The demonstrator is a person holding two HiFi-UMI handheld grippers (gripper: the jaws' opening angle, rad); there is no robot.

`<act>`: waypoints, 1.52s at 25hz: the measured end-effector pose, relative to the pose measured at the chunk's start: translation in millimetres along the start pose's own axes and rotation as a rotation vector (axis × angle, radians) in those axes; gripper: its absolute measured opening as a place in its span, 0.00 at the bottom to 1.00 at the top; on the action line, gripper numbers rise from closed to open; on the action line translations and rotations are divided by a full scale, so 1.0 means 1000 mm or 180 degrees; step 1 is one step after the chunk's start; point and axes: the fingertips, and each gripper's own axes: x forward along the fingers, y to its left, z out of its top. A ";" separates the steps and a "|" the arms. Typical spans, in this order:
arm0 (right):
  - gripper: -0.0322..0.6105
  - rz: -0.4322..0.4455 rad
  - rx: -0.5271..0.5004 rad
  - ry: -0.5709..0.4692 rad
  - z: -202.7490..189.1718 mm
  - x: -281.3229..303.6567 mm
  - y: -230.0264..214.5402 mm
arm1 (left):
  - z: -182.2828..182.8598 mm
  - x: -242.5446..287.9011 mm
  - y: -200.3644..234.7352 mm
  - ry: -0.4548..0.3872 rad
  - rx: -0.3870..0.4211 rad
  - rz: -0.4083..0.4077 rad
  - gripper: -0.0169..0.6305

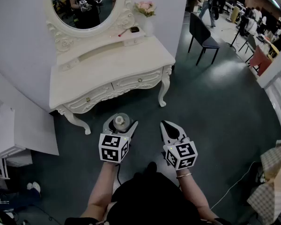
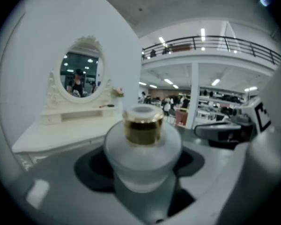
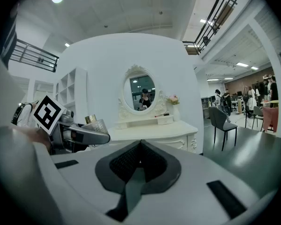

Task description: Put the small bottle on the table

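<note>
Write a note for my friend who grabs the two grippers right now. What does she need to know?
Left gripper: shut on the small bottle, which stands upright between its jaws, gold neck up.
Right gripper: jaws together, nothing in them.
Where things are: the bottle is in the air over the floor, in front of the white table and not above it yet.
Done: the bottle is picked up.
Left: carry it forward over the tabletop, set it down upright on a bare spot, then open the jaws and pull back.
</note>
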 end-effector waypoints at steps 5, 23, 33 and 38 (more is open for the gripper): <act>0.05 0.0009 0.0007 -0.0019 0.002 0.003 -0.009 | 0.004 0.013 -0.005 -0.0021 0.0007 -0.0005 0.55; 0.06 0.0091 0.0100 -0.0159 0.011 0.001 -0.043 | 0.019 0.043 -0.023 -0.0014 0.0104 0.0027 0.55; 0.06 0.0069 0.0165 -0.0181 0.013 0.003 -0.061 | 0.026 0.064 -0.031 0.0050 0.0171 -0.0005 0.55; 0.06 -0.0012 0.0187 -0.0191 0.017 0.013 -0.078 | 0.033 0.084 -0.030 0.0050 0.0179 -0.0058 0.55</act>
